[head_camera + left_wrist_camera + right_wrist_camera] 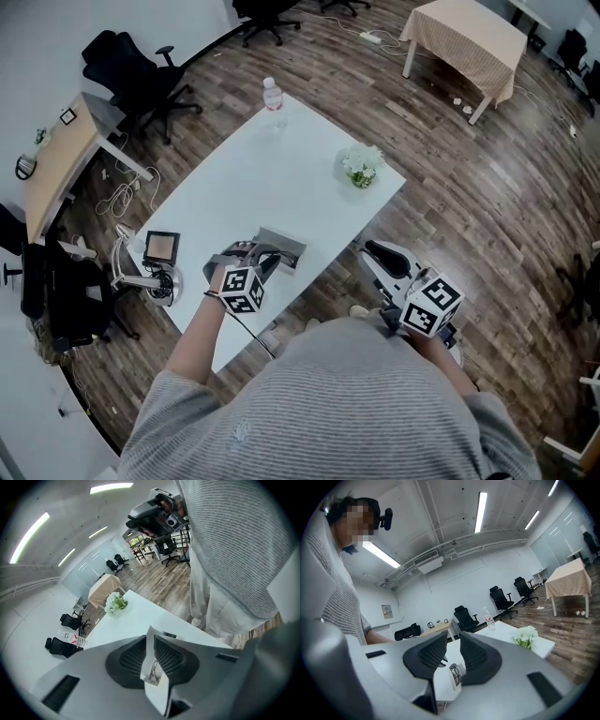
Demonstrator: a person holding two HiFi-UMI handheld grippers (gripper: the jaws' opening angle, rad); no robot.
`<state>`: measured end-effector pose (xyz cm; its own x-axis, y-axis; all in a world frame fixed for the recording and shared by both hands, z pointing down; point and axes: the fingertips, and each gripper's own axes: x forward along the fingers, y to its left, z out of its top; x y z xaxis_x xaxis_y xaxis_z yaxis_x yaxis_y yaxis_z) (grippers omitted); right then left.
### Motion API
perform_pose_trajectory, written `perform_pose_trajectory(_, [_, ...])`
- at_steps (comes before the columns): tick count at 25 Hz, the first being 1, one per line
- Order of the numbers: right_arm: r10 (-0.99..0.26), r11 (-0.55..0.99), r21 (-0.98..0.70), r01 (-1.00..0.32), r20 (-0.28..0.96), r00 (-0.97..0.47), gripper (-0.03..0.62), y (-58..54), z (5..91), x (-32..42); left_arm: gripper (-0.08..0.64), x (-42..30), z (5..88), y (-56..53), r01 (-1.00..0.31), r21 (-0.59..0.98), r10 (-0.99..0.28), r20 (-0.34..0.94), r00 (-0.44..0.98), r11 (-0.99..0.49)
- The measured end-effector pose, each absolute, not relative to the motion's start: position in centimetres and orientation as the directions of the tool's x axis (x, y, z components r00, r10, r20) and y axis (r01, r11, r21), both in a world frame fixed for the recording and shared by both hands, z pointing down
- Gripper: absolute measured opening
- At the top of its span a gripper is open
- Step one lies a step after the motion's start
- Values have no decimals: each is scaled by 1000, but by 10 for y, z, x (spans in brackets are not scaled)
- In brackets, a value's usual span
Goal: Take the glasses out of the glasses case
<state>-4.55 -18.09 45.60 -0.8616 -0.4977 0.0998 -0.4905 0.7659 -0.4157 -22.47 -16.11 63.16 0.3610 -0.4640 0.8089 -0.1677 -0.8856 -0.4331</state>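
Left gripper point(251, 253) is pinching the glasses case point(286, 246) by one edge, right gripper point(373, 251) is hanging empty with jaws apart, so we are risking tipping it over.

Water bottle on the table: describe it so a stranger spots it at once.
Start at the long white table on the wood floor. At its far end, away from the person, stands the water bottle: clear, slim, red-labelled, unlike the bushy white flowers.

The left tongs point(254, 256) cover part of the glasses case point(289, 246).
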Motion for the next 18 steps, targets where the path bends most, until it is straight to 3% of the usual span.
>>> perform_pose_trajectory(5, [-511,756,-421,-501,98,-854,81,-182,459,-41,78,-230,647,-165,-146,-423,-447,831,331,-894])
perform_pose_trajectory(18, [-557,724,-420,-548,115,-823,81,-183,463,-28,81,-238,687,-167,-26,-360,-353,896,270,-933])
